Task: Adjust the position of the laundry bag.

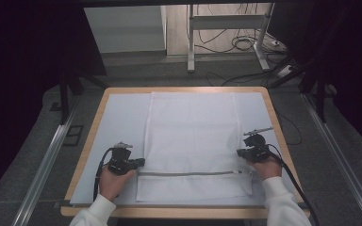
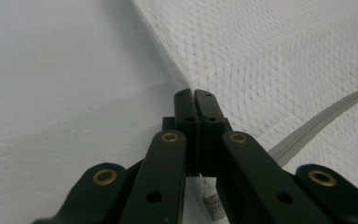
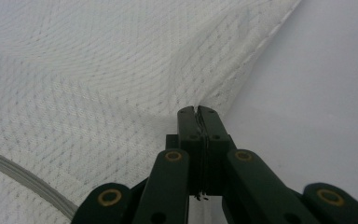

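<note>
Pinching both side edges of the mesh laundry bag (image 1: 191, 136), that's where we are. Left gripper (image 1: 140, 162) has its jaws together, clamped on the bag's left hem just above the zipper (image 1: 188, 173); the left gripper view shows the hem running right into the closed tips, zipper passing off to the right. Right gripper (image 1: 240, 152) is the same story: jaws together, clamped on the right hem, with mesh bunching slightly at the tips in the right gripper view.

Bag lies flat on the pale mat (image 1: 118, 117) that covers the table (image 1: 92, 141), long way running away from us, zipper end nearest, close to the front edge. Both hands (image 1: 111, 182) sit low on the mat.

Our read: the step in hand is a lift or fold of the near part of the bag, gripped at both sides.

To do it well:
- keep both pinches firm, since thin mesh slips out easily
- raise both sides together, same height, so the bag doesn't skew
- keep light tension across the width, not hard enough to stretch the mesh or tear the seam
- if folding away from us, carry the near part over and line side hems up with the hems below
- watch the zipper band, as it is stiffer and may kink the fold
- set down flat before letting go
</note>
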The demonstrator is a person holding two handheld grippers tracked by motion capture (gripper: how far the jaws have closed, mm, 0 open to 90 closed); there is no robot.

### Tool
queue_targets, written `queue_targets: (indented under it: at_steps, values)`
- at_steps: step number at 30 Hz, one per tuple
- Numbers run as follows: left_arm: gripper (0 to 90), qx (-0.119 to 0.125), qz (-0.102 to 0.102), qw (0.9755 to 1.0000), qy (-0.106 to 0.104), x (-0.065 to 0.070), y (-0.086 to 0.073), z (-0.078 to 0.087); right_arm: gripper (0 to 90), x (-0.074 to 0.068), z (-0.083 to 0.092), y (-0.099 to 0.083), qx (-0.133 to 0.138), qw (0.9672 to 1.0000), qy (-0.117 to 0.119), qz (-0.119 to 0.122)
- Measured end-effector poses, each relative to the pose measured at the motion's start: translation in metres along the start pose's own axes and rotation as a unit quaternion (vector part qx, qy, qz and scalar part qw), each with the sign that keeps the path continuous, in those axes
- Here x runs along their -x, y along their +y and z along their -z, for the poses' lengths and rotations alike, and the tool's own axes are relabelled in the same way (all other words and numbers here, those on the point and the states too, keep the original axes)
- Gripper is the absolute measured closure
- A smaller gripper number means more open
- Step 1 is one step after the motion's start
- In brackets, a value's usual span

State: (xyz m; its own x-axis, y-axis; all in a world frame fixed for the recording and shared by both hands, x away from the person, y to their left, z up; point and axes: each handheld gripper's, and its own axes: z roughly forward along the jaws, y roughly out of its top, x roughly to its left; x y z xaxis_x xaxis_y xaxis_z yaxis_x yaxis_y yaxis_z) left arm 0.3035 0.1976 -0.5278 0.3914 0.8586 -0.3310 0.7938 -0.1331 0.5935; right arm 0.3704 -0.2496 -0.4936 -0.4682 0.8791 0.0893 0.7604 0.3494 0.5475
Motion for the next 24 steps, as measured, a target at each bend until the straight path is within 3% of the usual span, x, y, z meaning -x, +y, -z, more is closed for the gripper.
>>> queue_targets:
  at_steps: [24]
  values:
    - [89.6,-0.003,0.010,0.9999,0.010,-0.016,-0.007,0.009,88.0,-0.016,-0.006,0.002,-0.003,0.9998,0.014,0.014]
